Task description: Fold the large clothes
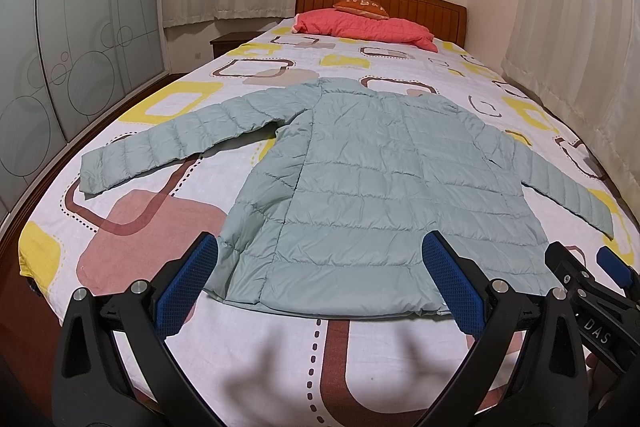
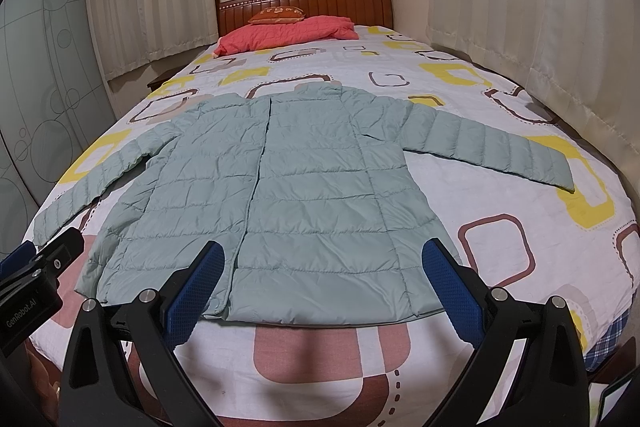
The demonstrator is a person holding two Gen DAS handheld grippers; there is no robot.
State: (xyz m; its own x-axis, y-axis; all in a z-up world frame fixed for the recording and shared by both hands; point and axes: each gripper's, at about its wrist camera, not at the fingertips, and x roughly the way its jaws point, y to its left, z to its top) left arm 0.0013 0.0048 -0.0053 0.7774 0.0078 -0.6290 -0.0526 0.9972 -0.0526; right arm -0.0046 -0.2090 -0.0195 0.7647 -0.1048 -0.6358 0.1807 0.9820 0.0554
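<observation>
Lying flat on the bed [image 1: 160, 235] with both sleeves spread out, the pale green puffy jacket [image 1: 360, 179] sits just past the left gripper [image 1: 320, 279] and right gripper [image 2: 324, 279], whose blue fingers [image 2: 196, 291] are wide apart, holding nothing.

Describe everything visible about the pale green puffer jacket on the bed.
The puffer jacket is pale mint green, quilted in horizontal channels, of thin crinkled shell fabric. It lies flat on the patterned bedsheet, closed along a front seam, collar toward the headboard, hem nearest the cameras, both sleeves spread outward. Neither gripper touches it.
</observation>
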